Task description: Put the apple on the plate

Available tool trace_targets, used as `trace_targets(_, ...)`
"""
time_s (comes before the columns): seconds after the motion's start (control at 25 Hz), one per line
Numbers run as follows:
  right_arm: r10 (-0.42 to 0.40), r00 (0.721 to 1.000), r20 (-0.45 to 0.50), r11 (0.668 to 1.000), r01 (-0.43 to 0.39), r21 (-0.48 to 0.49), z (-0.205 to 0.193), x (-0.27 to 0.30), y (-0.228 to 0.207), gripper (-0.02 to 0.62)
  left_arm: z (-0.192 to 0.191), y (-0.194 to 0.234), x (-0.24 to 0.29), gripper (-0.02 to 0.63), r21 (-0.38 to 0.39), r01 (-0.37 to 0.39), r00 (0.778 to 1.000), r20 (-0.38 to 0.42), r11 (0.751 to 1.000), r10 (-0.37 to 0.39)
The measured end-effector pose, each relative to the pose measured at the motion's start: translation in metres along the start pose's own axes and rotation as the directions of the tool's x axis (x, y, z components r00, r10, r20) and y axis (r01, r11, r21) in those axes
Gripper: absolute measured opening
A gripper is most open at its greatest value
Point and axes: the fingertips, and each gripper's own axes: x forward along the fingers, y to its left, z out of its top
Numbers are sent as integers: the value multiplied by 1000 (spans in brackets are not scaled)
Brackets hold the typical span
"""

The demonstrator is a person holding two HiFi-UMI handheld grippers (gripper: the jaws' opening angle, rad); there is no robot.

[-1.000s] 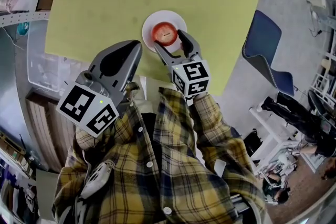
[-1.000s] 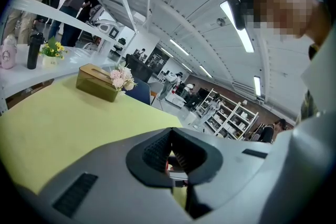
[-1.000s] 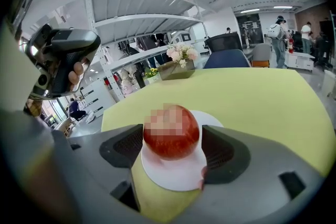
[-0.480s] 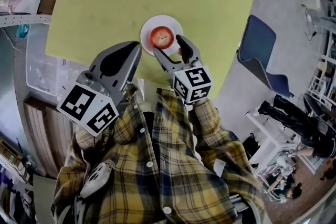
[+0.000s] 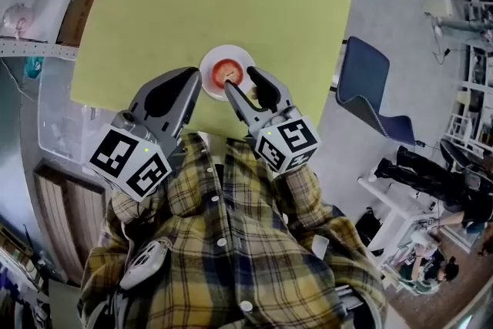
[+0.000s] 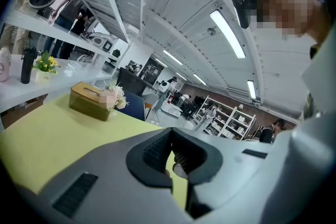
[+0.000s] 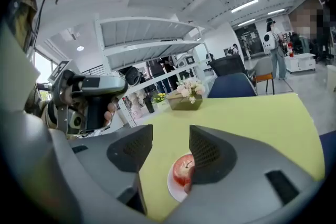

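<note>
Overhead plus low views; shared plate (image 5: 231, 51)

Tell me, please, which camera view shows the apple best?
The head view: it looks down on the whole apple, which lies on the white plate. In the right gripper view one jaw hides its right side. In the left gripper view I cannot make it out.

Right gripper (image 7: 167, 142) with jaws apart, just narrowed, empty; beyond them, red apple (image 7: 182, 170) on white plate (image 7: 174, 187).
</note>
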Motion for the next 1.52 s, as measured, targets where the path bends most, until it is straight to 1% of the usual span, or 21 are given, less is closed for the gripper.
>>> trace_targets(0.04,2,1000,19,1000,-2,-4,8,-3,3,207,4,-2,0,8,7,5,1000,8,1000,-5)
trace_targets(0.2,17,996,91,1000,-19,21,39,-17,12,126,19,-13,2,8,37,30,999,33,999,-32)
trace_targets(0.32,11,993,115,999,-14,28,51,-25,13,73,27,-21,6,6,51,49,998,43,998,-51)
trace_targets(0.52,11,989,149,999,-16,32,70,-35,18,34,39,-33,9,8,73,81,995,52,994,-85)
trace_targets(0.68,19,985,173,1000,-20,5,90,-38,26,17,49,-36,12,8,84,100,993,56,991,-105)
trace_targets(0.92,26,978,206,997,-10,-79,116,-45,39,-2,58,-42,20,8,97,141,988,48,985,-146)
trace_targets(1.08,20,976,215,996,0,-93,131,-54,45,-2,62,-50,24,8,115,167,985,35,979,-172)
trace_targets(1.24,-29,971,238,993,55,-107,142,-62,40,-3,61,-53,31,8,122,194,980,14,973,-197)
trace_targets(1.4,-88,962,257,989,115,-91,146,-70,32,-3,56,-56,34,8,121,215,976,-3,969,-216)
trace_targets(1.52,-114,958,261,988,138,-74,146,-74,29,-3,55,-56,34,8,117,221,975,-8,968,-222)
